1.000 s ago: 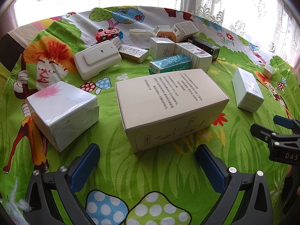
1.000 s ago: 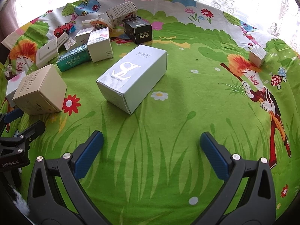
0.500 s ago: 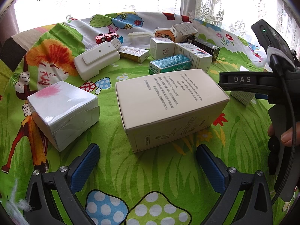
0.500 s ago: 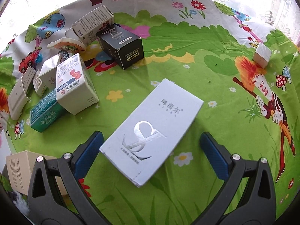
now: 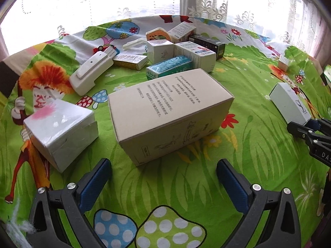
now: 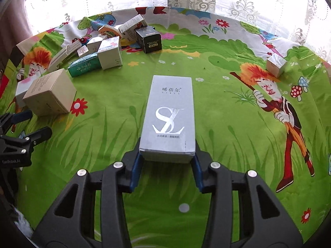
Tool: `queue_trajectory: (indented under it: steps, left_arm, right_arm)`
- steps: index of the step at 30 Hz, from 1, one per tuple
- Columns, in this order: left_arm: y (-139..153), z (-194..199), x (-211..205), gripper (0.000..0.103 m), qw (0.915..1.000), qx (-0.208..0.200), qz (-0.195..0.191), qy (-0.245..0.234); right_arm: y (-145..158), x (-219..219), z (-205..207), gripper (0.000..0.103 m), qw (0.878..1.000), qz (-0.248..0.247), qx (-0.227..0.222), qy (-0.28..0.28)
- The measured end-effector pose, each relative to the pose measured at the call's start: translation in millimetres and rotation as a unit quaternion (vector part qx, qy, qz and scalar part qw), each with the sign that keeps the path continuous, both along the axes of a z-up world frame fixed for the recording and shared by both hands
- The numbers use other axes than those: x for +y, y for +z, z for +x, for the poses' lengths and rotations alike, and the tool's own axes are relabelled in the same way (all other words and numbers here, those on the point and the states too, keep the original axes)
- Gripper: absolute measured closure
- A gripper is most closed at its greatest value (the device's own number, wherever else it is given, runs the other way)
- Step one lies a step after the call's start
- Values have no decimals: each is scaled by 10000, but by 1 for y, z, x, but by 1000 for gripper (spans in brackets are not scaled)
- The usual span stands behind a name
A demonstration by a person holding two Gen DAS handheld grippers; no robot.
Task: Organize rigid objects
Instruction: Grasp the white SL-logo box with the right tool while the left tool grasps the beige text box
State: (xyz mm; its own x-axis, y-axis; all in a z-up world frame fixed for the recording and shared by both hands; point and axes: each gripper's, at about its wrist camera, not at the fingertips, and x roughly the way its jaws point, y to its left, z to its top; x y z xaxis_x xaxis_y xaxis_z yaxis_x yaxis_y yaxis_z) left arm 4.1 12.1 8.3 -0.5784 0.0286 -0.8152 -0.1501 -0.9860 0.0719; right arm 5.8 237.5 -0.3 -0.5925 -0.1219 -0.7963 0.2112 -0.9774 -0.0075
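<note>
A long silver box [image 6: 169, 115] with a large monogram lies on the green cartoon cloth, lengthwise away from me. My right gripper [image 6: 166, 159] has its jaws closing on the box's near end, and both blue pads sit against its sides. In the left wrist view the same silver box [image 5: 289, 103] is at the far right, with the right gripper [image 5: 310, 133] behind it. My left gripper [image 5: 163, 177] stands open over bare cloth, just short of a big beige printed box [image 5: 169, 111]. Nothing is between its fingers.
A glossy white box with a pink smear [image 5: 60, 130] sits left of the beige box. Several small cartons, a teal box [image 5: 168, 69], a black box [image 6: 148, 38] and a white plastic device [image 5: 91, 75] crowd the back left. A small white cube [image 6: 276, 65] stands alone far right.
The right gripper went from wide open around the silver box to closed onto its near end, and the box now lines up straight ahead. The left view has rolled slightly; the left gripper stays open.
</note>
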Motion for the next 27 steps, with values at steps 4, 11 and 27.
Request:
queue_trajectory:
  steps: [4,11,27]
  left_arm:
    - [20,-3,15,9,9938,-15,-635,-913]
    - [41,-34,24,9,9687,53,-1393,-2053]
    - [14,2,36,52,9776,-306,-21,-2084]
  right_arm:
    - [-3,7,12,57,9998,-44,159,96]
    - [-4,9,12,57,9998,-50,187,101]
    - [-4,5,14,57,9997,22,231,106]
